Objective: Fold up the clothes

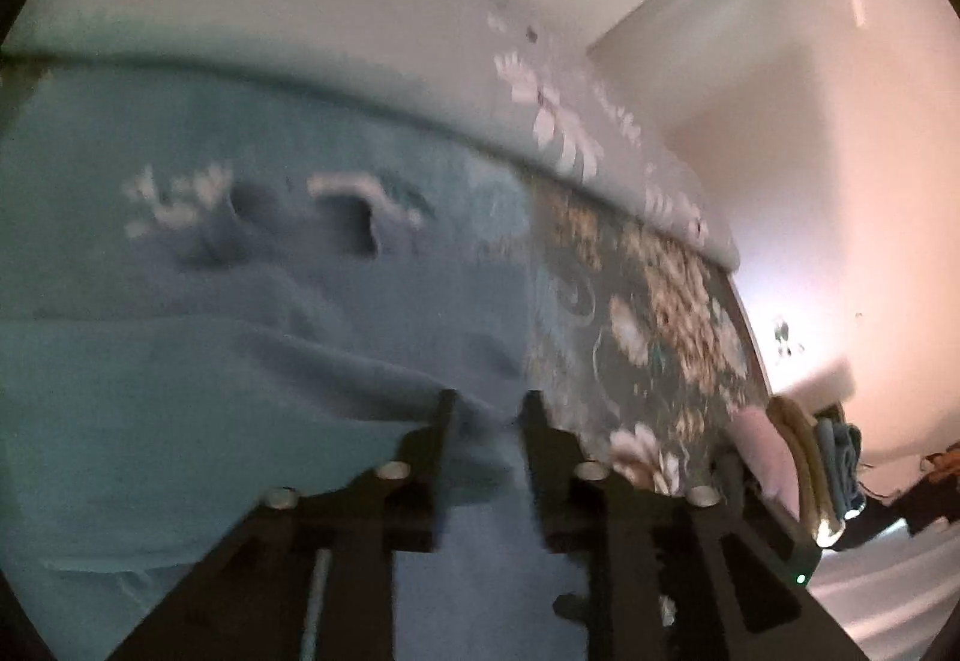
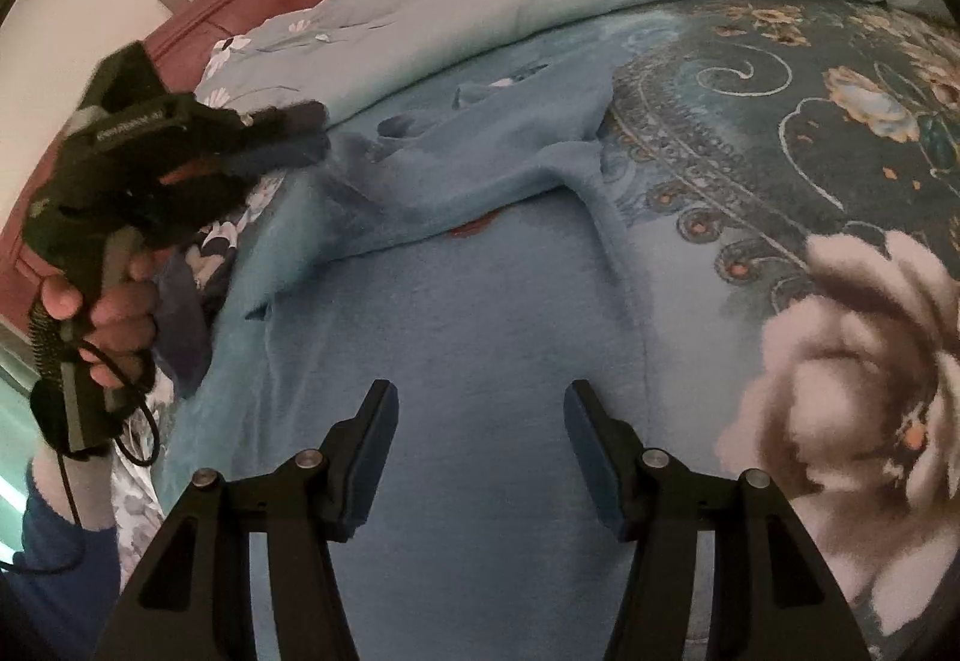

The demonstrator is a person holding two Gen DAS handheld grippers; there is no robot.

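Soft, fuzzy blue garment (image 2: 492, 301) lay rumpled across the floral bedspread (image 2: 840, 132). Left gripper (image 1: 487, 409) pinched its bunched edge; right gripper (image 2: 480, 409) hovered above, fingers spread wide.

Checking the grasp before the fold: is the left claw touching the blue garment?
Touching. The left wrist view shows the left claw with its fingers nearly closed, pinching a ridge of the blue garment between them.

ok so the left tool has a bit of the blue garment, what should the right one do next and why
Probably lower the right tool and close on the blue garment beneath it. Its jaws stand open with nothing between them, while the left tool already pinches a ridge of the cloth, so a second hold would let both carry the fold.
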